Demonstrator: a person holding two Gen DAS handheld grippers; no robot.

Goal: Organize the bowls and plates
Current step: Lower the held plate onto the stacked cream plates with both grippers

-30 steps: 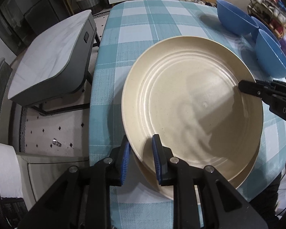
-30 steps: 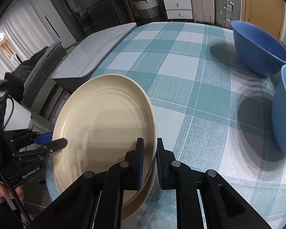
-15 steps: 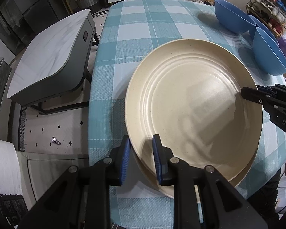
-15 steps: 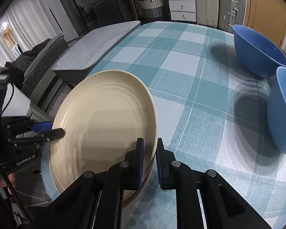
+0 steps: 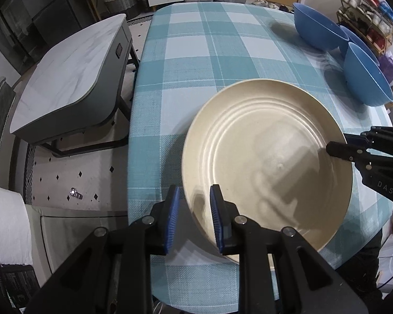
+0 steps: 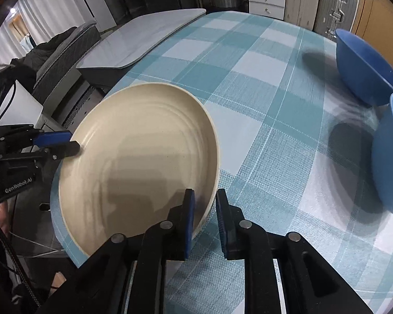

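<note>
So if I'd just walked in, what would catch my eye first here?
Most likely the big cream plate, near the edge of the checked tablecloth, with a black gripper at each side. The left gripper straddles one rim; the right gripper straddles the opposite rim, its jaws having just been opening around it. After that, the blue bowls clustered at the table's far corner.

Between our right gripper's (image 6: 205, 219) just-widened jaws sits the cream plate's (image 6: 133, 162) rim; our left gripper (image 6: 65, 145) meets its far edge. Two blue bowls (image 6: 364, 70) stand ahead, rightward.
</note>
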